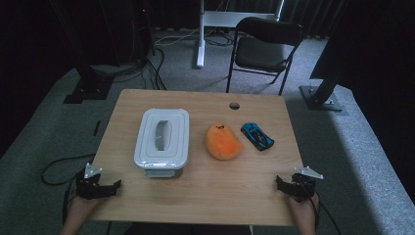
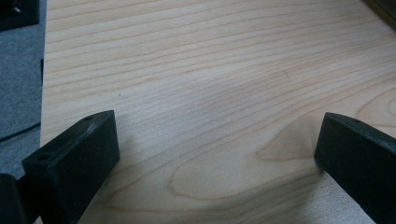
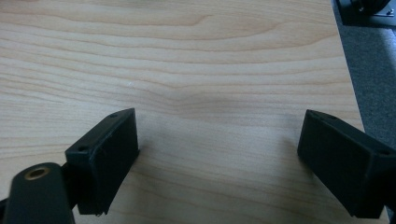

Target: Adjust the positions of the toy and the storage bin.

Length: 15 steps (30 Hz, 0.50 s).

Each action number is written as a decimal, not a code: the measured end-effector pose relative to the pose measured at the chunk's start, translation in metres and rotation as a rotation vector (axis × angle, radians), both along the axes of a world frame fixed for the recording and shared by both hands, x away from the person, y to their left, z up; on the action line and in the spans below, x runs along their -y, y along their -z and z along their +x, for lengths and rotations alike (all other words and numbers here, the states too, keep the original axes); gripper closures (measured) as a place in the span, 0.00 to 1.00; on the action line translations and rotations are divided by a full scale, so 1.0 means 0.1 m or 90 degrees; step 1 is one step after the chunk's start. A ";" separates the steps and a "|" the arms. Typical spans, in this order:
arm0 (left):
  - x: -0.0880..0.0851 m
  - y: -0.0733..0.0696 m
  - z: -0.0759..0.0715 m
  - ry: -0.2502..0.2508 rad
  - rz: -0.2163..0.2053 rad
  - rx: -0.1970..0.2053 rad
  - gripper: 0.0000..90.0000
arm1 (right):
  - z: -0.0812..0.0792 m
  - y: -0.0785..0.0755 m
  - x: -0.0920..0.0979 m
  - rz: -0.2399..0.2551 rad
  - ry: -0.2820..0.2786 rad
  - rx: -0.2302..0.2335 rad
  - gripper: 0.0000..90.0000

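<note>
Left gripper sits at the table's near left corner, jaws wide apart, bare wood between them. Right gripper at the near right corner, same, nothing held. Lidded box is left of centre, nearest the left gripper; orange plush and blue car right of it.

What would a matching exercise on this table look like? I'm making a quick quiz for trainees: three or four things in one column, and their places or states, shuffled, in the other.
Things:
1. white lidded box
2. orange plush toy
3. blue toy car
4. left hand-held gripper

Places or states:
A. farthest right of the three things on the table
B. at the table's near left corner, jaws open, holding nothing
C. left of the middle, lid on
D. between the other two things

Pairs: 1-C, 2-D, 3-A, 4-B
</note>
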<state>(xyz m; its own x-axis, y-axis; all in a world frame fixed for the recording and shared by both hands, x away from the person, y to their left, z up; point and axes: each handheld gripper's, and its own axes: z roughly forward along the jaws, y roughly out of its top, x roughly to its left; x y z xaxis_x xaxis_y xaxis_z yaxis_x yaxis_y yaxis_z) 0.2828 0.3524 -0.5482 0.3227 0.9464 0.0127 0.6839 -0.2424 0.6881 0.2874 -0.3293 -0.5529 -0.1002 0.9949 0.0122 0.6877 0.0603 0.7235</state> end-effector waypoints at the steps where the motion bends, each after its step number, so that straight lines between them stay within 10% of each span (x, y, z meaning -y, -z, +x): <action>1: 0.00 0.00 0.00 0.004 0.000 -0.001 0.00 | -0.01 0.00 -0.01 -0.001 0.007 0.000 0.13; 9: -0.01 0.00 0.01 0.009 0.000 -0.001 0.00 | -0.01 0.00 -0.01 -0.001 0.018 0.001 0.13; 15: -0.02 0.00 0.01 0.015 0.000 0.000 0.00 | 0.07 -0.03 0.00 -0.006 -0.053 -0.024 0.13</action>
